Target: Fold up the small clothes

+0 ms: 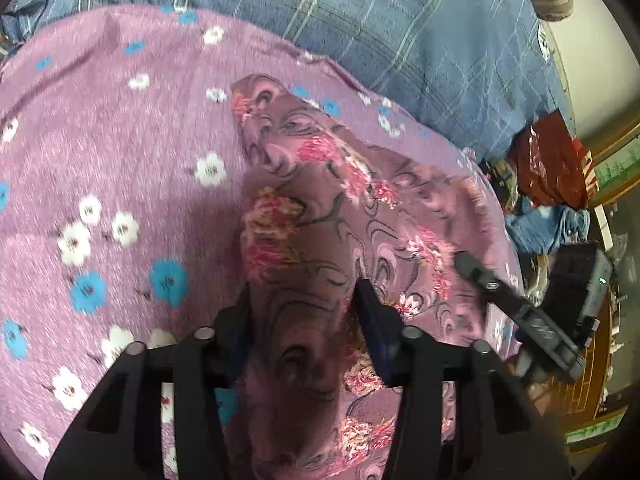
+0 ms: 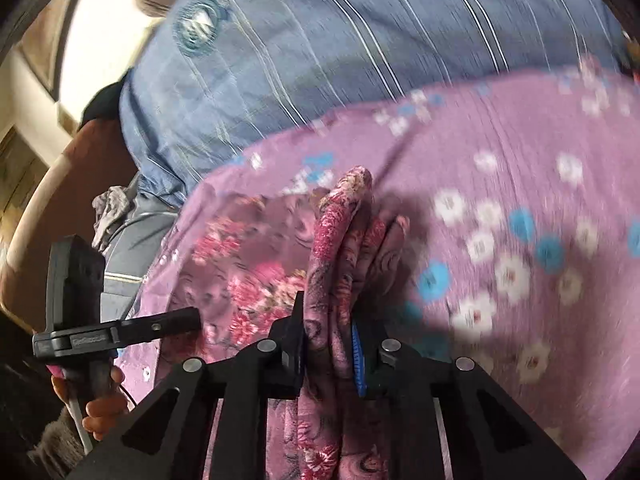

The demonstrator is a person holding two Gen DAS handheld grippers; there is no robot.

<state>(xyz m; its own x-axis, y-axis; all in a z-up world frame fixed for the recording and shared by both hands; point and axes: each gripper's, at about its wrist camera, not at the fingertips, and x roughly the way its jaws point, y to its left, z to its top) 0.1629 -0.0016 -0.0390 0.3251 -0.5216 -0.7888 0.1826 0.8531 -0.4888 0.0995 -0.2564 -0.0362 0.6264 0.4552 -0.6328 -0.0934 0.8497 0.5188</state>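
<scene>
The small floral garment, mauve with pink roses and dark swirls, lies draped over the purple flowered sheet and is lifted at both ends by your two tools. In your left wrist view it rises from the sheet as a ridge that runs toward the camera and passes between the fingers of your left gripper. Those jaws stand fairly wide with a thick band of the cloth filling the gap; the cloth touches both inner faces, though the blur does not let you tell how firmly it is pinched. In your right wrist view, a bunched roll of the same garment stands upright between the fingers of your right gripper, whose jaws are nearly together and clamped on that roll, a blue pad pressing its side. The rest of the garment spreads flat on the sheet, left of the roll in that view.

Beyond the garment, the sheet ends against a blue plaid cover on its far side. In the right wrist view your left hand grips the other tool's handle just off the sheet's left edge. Off the sheet's right edge in the left wrist view sits a red bag among clutter.
</scene>
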